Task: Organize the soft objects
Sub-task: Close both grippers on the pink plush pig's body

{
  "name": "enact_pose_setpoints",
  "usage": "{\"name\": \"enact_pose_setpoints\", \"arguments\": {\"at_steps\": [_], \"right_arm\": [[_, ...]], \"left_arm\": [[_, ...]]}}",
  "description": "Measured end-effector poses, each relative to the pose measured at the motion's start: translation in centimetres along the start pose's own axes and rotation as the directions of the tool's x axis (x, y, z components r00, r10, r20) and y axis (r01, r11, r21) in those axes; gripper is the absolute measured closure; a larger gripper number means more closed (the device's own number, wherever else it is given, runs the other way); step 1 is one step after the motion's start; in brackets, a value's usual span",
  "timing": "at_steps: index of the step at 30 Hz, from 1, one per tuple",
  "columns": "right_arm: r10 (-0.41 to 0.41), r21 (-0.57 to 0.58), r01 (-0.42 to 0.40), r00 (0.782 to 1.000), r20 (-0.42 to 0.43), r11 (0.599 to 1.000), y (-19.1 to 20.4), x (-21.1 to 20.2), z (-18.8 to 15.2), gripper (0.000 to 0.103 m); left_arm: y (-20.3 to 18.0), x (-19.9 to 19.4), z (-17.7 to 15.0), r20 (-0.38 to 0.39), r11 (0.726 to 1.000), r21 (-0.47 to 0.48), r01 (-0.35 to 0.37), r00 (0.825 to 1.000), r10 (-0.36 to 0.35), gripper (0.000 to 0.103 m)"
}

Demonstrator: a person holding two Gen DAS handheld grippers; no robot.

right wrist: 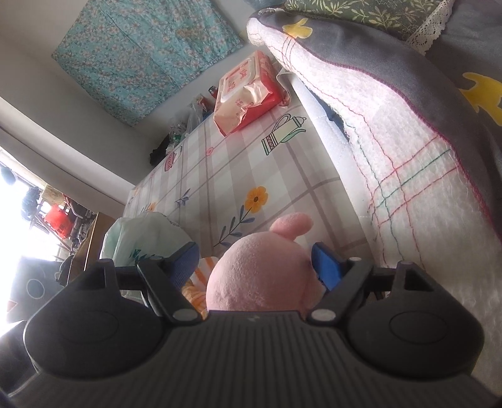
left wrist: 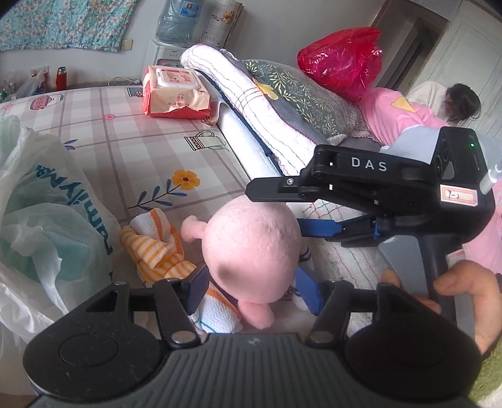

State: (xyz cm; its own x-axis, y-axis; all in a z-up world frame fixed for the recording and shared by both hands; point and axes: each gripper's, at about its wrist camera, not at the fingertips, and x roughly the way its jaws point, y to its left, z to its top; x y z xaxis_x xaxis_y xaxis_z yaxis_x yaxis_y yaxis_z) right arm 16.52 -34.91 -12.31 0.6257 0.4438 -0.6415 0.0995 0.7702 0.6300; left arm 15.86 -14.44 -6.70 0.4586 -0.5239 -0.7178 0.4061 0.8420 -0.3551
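Here the pink plush toy (left wrist: 251,248) sits between both tools' blue fingers. The left tool (left wrist: 251,292) stands part-open around it; whether it grips I cannot tell. The right tool (right wrist: 255,266) stands wide beside it, the striped cloth (left wrist: 153,251) just left.

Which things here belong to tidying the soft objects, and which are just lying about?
Job in hand:
- pink plush toy
- orange-striped cloth
- left claw
- right claw

Lying about:
- wipes pack
- red plastic bag
- water jug
- white plastic bag

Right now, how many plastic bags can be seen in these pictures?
2. The white-green plastic bag lies left on the bed, beside the striped cloth. The red plastic bag sits on the bedding pile. Others may be hidden.
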Motion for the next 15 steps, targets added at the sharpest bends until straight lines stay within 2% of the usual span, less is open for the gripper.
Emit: {"name": "enact_pose_setpoints", "arguments": {"at_steps": [7, 15], "right_arm": [[0.009, -0.006, -0.009, 0.999, -0.046, 1.0, -0.5, 1.5, -0.6, 0.024], [0.03, 0.01, -0.03, 0.999, -0.023, 0.999, -0.6, 0.7, -1.0, 0.03]], "left_arm": [[0.3, 1.4, 0.1, -0.03, 1.0, -0.029, 0.007, 1.0, -0.008, 0.042], [0.0, 0.0, 0.2, 0.008, 0.999, -0.021, 0.028, 1.0, -0.028, 0.042]]}}
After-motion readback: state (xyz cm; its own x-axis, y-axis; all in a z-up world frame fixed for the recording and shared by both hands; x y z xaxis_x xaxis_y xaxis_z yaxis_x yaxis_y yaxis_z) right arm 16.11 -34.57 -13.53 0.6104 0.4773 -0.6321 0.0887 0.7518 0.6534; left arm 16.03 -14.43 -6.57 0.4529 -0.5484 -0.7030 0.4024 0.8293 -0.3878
